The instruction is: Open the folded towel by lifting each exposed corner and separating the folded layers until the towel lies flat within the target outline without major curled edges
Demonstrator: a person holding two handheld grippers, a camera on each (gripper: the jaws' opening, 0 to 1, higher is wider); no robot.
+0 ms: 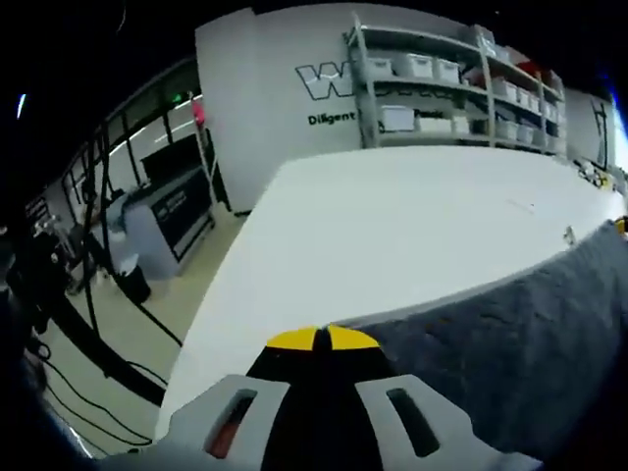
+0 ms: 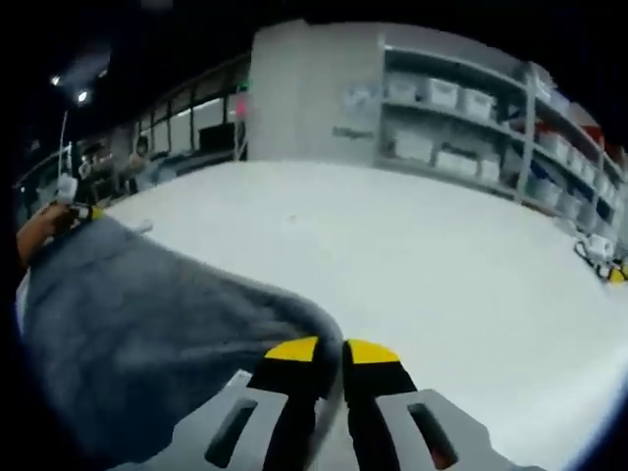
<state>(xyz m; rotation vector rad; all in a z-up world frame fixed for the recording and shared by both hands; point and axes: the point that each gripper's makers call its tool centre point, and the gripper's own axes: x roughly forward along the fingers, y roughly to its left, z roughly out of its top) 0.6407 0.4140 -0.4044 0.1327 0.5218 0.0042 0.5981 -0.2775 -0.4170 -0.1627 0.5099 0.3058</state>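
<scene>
White bench [image 1: 392, 235]: broad and bare beyond the cloth; no target outline could be made out on it.
Towel [image 2: 137, 324]: grey, raised off the bench and stretched between both tools, at 3 to 5 o'clock in the left gripper view and 8 to 9 o'clock in the right gripper view.
Progress: judged mid-unfolding; laying flat and smoothing edges remained.
Left tool [image 1: 322, 339]: tips together, clamped on a towel corner.
Right tool [image 2: 332, 350]: tips nearly together, pinching the towel's edge.

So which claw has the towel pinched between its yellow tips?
The right claw: the grey towel edge runs between its closed tips. The left claw is closed too, with the towel only beside it.
</scene>
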